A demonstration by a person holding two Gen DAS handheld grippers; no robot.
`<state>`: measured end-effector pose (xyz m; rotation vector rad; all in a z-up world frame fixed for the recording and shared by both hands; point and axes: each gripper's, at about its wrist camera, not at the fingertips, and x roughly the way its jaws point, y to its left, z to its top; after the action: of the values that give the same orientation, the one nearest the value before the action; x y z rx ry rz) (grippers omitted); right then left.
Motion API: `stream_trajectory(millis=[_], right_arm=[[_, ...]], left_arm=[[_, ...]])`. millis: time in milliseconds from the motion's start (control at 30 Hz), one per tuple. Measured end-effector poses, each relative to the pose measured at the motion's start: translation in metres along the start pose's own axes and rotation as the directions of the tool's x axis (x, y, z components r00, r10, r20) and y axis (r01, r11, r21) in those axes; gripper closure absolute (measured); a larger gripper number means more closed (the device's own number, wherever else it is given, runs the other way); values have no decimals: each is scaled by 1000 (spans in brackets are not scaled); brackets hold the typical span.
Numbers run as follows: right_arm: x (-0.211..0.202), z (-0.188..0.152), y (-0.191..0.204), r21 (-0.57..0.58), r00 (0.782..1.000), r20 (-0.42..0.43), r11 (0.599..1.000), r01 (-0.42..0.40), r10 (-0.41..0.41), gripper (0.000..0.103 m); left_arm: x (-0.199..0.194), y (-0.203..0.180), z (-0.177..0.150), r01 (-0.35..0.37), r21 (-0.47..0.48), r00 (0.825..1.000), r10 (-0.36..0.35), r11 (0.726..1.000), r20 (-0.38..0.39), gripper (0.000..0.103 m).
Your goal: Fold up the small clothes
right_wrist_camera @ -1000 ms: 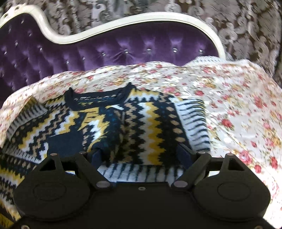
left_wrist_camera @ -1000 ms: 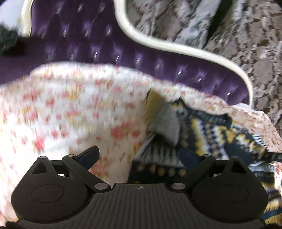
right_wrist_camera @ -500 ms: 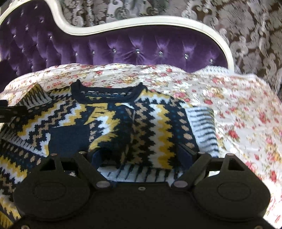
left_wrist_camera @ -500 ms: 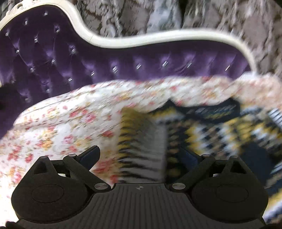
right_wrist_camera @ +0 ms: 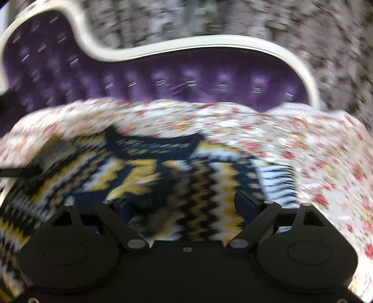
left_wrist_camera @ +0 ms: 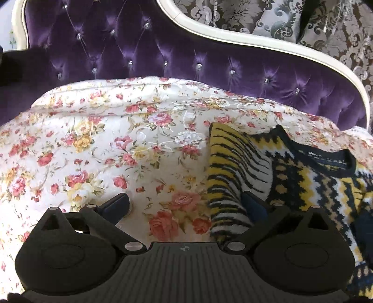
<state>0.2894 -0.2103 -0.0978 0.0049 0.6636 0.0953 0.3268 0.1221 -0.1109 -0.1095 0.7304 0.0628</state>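
Note:
A small knitted sweater point(left_wrist_camera: 314, 181) in navy, yellow and white zigzags lies flat on a floral cover point(left_wrist_camera: 105, 144). Its striped sleeve point(left_wrist_camera: 228, 167) sticks out to the left. My left gripper point(left_wrist_camera: 185, 205) hangs low over the cover, its jaws wide and opening. The sleeve's end lies just inside the right finger point(left_wrist_camera: 254, 205), and no pad presses on it. In the blurred right wrist view, the right gripper point(right_wrist_camera: 185, 205) stands over the sweater point(right_wrist_camera: 209, 186) body. Its jaws are wide and opening slightly, with knit fabric lying loose between them.
The cover drapes a purple tufted sofa back point(left_wrist_camera: 163, 51) with a cream frame point(left_wrist_camera: 256, 42). Patterned grey curtains point(left_wrist_camera: 268, 18) hang behind. Bare floral cover point(right_wrist_camera: 314, 151) spreads right of the sweater, and more of it lies left of the sleeve.
The left gripper has swung left and sunk, so the sleeve has gone from mid-jaw to its right finger. The right view, steady before, is now blurred by motion.

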Motion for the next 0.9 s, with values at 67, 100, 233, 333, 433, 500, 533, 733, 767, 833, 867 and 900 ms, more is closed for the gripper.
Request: stream_trajectory(millis=[67,100,233,333,433,500,533,733,767,833,867,900], right_arm=[[0,1,-27,107,1000,-7,994,31,-31,14],[0,-1,-43,168,999,-14,985,40,-38,12],[-3,-13,-89,323,998,-48,944,64,-51,10],[-5,-20,-101,336,996,-62,938,85,-68,10],[-10,-21,-105,323,992,-51,938,129,-118,11],[-17,-21,-111,333,992,-37,934,129,-123,11],[-19,-21,-114,341,992,-32,932,125,-122,11],[-21,-19,-114,290,990,-34,947,141,-137,11],[-20,-20,-112,279,990,-35,950,141,-137,11],[-19,-22,-109,264,991,-35,955,135,-130,11],[-19,-22,-107,258,992,-34,958,128,-123,11],[-18,-23,-105,251,993,-36,960,122,-116,11]], left_arm=[[1,-2,1,-4,15,1000,4,1000,-1,0],[1,-2,1,-3,12,1000,3,1000,-2,0],[2,-1,-1,2,7,1000,-2,1000,7,0],[1,-1,-1,0,7,1000,0,1000,8,0],[1,-1,-1,2,6,1000,-2,1000,7,0],[1,-1,-2,3,5,1000,-3,1000,10,0],[1,-1,-2,4,4,1000,-4,1000,10,0],[0,5,2,29,8,1000,-29,1000,-1,0],[-1,7,3,23,10,1000,-23,1000,-1,0],[-2,11,5,-33,23,999,33,999,12,0],[-1,14,5,-85,38,996,84,996,16,0],[2,19,5,-141,44,990,141,989,10,1]])
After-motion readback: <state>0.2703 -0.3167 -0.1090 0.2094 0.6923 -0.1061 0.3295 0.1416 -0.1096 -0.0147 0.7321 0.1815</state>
